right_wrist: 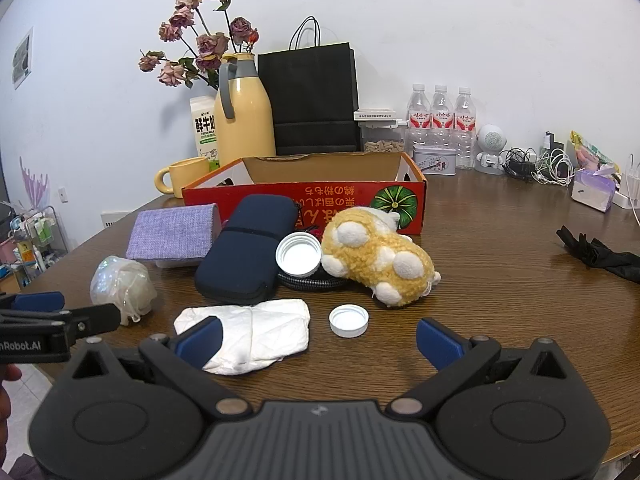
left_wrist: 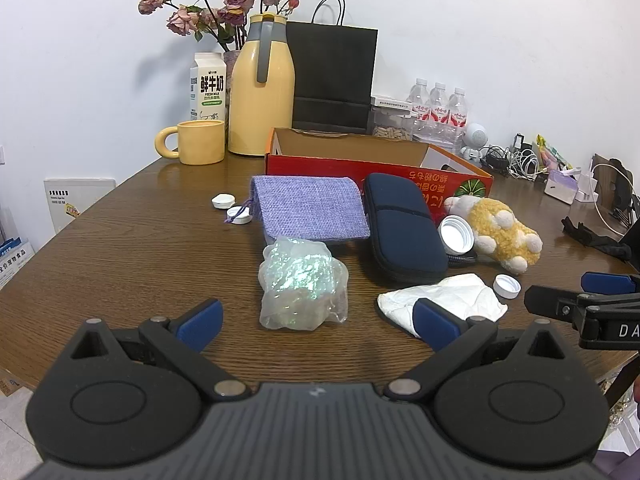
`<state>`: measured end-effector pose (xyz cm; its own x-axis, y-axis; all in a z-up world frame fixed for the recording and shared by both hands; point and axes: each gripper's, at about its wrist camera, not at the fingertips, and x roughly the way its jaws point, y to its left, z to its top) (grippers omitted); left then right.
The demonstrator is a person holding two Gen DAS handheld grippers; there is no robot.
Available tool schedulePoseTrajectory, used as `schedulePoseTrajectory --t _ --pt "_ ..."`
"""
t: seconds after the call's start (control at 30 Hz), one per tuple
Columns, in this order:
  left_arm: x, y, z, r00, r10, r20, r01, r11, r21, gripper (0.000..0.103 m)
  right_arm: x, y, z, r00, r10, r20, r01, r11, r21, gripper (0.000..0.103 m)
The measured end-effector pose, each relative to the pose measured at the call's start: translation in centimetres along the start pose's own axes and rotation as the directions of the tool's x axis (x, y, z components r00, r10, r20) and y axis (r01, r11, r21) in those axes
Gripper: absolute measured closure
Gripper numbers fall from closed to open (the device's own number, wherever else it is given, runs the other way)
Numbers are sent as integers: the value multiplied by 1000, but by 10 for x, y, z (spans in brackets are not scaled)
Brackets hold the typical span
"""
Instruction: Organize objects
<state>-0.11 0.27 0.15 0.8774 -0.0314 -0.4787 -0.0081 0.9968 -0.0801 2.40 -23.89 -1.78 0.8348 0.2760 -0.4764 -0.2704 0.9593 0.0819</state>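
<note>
A lived-in home room is suggested: a wooden tabletop (left_wrist: 120, 248) against a white wall is crowded with a vase of dried roses (left_wrist: 224, 4), a milk carton (left_wrist: 208, 86), a yellow mug (left_wrist: 198, 142), water bottles (right_wrist: 440, 120) and tangled charger cables (right_wrist: 540, 166).

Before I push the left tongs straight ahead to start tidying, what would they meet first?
Most likely the crumpled iridescent plastic bag, lying centred ahead of the open left tongs; depth is uncertain.

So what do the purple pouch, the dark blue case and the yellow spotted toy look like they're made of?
Purple pouch: coarse woven fabric, matte, with a visible weave like burlap or linen. Dark blue case: smooth matte textile, possibly neoprene or nylon, with a zip edge. Yellow spotted toy: fluffy plush, curly pile like fleece.
</note>
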Motion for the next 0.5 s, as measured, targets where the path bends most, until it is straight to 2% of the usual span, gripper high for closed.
schedulePoseTrajectory --t 0.5 --pt "0 0 0 1000 0 0 0 1000 0 0 0 -1 0 1000 -2 0 2 1000 -1 0"
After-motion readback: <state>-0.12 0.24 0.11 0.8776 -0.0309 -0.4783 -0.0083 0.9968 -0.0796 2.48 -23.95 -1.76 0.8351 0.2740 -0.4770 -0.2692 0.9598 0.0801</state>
